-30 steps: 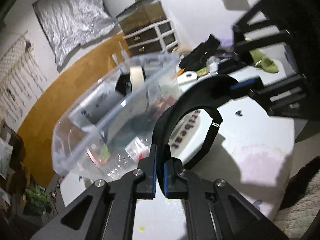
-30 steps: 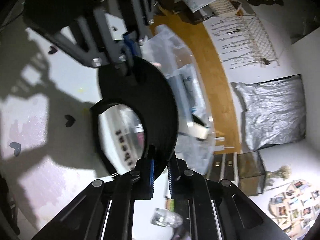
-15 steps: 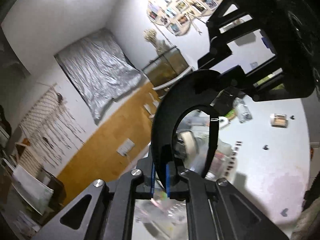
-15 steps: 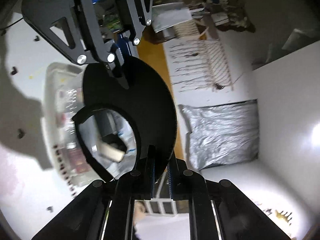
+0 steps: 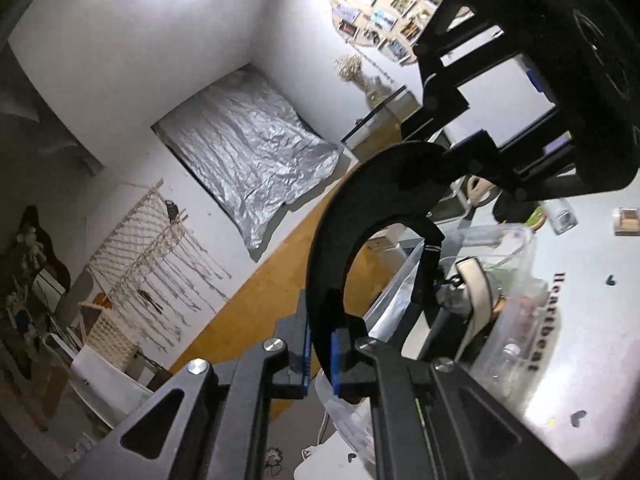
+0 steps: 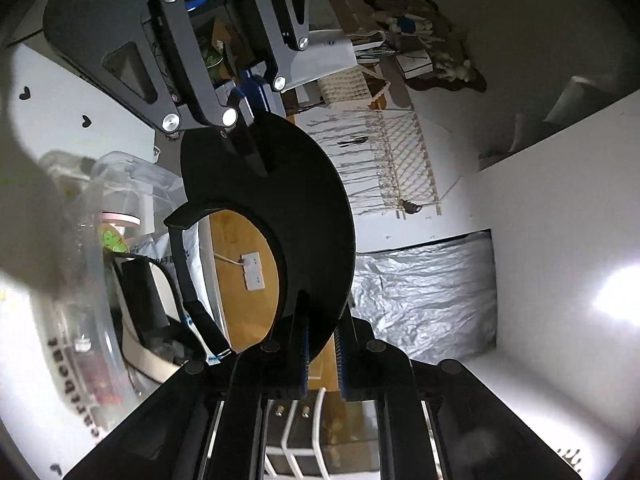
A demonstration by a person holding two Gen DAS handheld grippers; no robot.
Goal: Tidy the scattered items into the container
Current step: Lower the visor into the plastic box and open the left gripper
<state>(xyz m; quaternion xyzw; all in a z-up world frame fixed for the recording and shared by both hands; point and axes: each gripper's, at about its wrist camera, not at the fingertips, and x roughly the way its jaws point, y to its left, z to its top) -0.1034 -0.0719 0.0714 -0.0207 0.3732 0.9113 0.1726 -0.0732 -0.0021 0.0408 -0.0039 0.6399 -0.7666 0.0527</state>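
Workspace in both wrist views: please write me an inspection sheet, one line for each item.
Surface: white table with small heart marks.
Job's things: black crescent piece held in the air; clear container already holds items.
Clutter: small bottle, small box.
Grippers: left gripper and right gripper each shut on one end of the crescent piece.
Cables: white cord to floor socket.
Surroundings: silver sheet, macrame hanging.

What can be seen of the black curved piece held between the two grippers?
The black curved piece is a flat, matte, crescent-shaped item with a thin band closing its inner opening. It looks rigid. The left gripper clamps one end and the right gripper the other, holding it in the air beside the clear plastic container.
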